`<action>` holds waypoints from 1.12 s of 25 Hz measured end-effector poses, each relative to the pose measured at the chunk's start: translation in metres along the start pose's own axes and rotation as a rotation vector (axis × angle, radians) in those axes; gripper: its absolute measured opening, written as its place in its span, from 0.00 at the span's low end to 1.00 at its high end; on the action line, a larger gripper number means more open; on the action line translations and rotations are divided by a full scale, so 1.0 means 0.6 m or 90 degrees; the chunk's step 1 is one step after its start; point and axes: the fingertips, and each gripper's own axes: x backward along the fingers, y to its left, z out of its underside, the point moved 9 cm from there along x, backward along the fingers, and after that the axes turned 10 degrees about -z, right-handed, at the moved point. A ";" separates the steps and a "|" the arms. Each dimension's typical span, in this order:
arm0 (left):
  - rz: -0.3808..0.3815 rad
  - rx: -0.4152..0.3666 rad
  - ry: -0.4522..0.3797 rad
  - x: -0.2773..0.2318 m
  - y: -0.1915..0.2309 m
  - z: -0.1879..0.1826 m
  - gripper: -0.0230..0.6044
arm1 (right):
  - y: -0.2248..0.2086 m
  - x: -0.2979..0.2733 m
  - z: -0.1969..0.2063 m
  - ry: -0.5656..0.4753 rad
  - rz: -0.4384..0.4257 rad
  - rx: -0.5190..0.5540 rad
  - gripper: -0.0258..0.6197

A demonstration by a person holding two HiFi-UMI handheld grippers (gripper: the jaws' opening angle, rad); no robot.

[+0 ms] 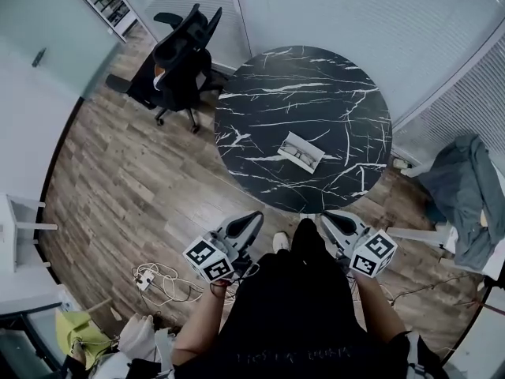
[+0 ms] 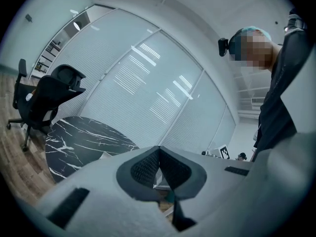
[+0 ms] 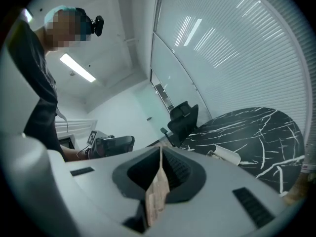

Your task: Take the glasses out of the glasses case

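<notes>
White glasses case [image 1: 310, 146] lies open, glasses [image 1: 297, 155] inside — both hand-held grippers [image 1: 252, 219] [image 1: 329, 220] closed, empty.

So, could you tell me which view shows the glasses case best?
The head view: the glasses case lies in full view on the marble table. The right gripper view shows it small, side-on; the left gripper view only an edge.

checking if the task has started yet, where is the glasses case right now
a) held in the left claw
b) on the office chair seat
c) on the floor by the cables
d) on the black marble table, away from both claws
D: the glasses case lies on the round marble table, while the left claw and right claw are down by the person's body, touching nothing.
</notes>
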 end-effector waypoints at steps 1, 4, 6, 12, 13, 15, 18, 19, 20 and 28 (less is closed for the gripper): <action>-0.007 0.002 -0.002 -0.007 0.002 -0.007 0.07 | -0.010 -0.004 -0.003 0.004 -0.004 -0.003 0.09; -0.017 -0.003 -0.002 -0.034 0.009 -0.025 0.07 | -0.041 -0.014 -0.017 0.015 -0.017 -0.003 0.09; -0.017 -0.006 -0.004 -0.052 0.011 -0.033 0.07 | -0.063 -0.019 -0.026 0.019 -0.022 -0.007 0.09; 0.005 -0.012 -0.002 -0.111 -0.001 -0.048 0.07 | -0.127 -0.018 -0.061 0.015 -0.034 -0.014 0.09; 0.002 -0.014 -0.001 -0.121 -0.001 -0.052 0.07 | -0.137 -0.019 -0.066 0.016 -0.039 -0.015 0.09; -0.007 -0.015 -0.001 -0.139 -0.001 -0.056 0.07 | -0.157 -0.020 -0.071 0.021 -0.048 -0.016 0.09; -0.018 -0.014 0.002 -0.164 0.002 -0.060 0.07 | -0.185 -0.021 -0.082 0.025 -0.057 -0.016 0.09; -0.022 -0.014 0.004 -0.172 0.003 -0.060 0.07 | -0.195 -0.020 -0.086 0.026 -0.059 -0.018 0.09; -0.026 -0.014 0.004 -0.180 0.003 -0.061 0.07 | -0.205 -0.020 -0.089 0.027 -0.061 -0.019 0.09; -0.068 -0.011 -0.023 -0.218 -0.001 -0.077 0.07 | -0.262 -0.025 -0.115 0.055 -0.083 -0.002 0.09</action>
